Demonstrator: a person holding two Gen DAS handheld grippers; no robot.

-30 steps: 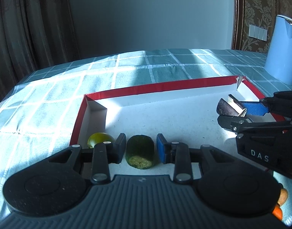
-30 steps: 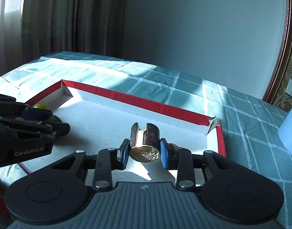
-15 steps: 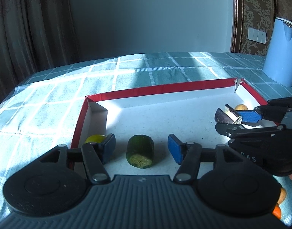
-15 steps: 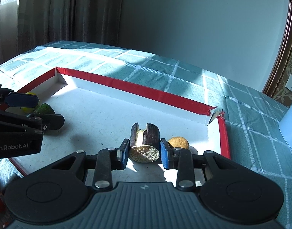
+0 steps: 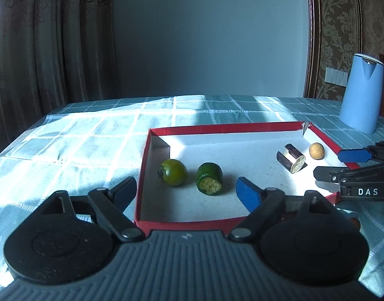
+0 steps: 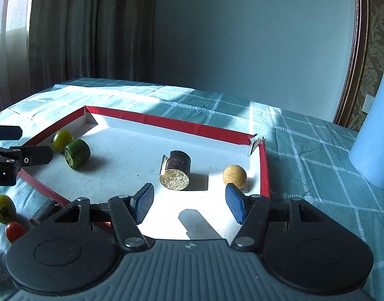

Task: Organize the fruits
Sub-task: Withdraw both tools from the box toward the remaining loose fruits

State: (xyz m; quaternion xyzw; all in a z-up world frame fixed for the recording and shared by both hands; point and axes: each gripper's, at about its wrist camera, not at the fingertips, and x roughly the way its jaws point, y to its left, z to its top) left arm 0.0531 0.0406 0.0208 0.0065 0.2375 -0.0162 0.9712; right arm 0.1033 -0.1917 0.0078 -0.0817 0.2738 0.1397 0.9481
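1. The left hand-held gripper [image 5: 185,188] hangs above the near left part of the red-rimmed tray [image 5: 242,125], its jaws spread wide and gripping nothing; one finger is over the cloth outside the tray wall, the other over the white tray floor.
2. The right hand-held gripper [image 6: 189,202] hovers over the near right part of the tray [image 6: 166,121], likewise released, with both blue pads apart and bare.
3. In the left wrist view a green tomato [image 5: 173,172] lies near the tray's left wall, and a green cucumber chunk [image 5: 209,182] lies on its side just beside it, cut face towards the camera.
4. Towards the tray's far right corner lies a dark-skinned chunk [image 5: 291,158] with a pale cut end, and near it, closer to the right wall, a small round tan fruit [image 5: 316,151].
5. The right wrist view shows the same dark-skinned chunk [image 6: 175,173] ahead of the open jaws, touching neither pad, and the tan fruit [image 6: 234,174] just beyond the right pad.
6. Outside the tray, on the checked cloth of the worktop [image 6: 305,165], lie a yellow-green tomato [image 6: 3,208], a small red tomato [image 6: 14,231] near it, and a dark stick-like piece [image 6: 42,213] against the tray's near wall; what it is I cannot tell.
7. A light blue kettle [image 5: 361,92] stands on the worktop beyond the tray's right side.
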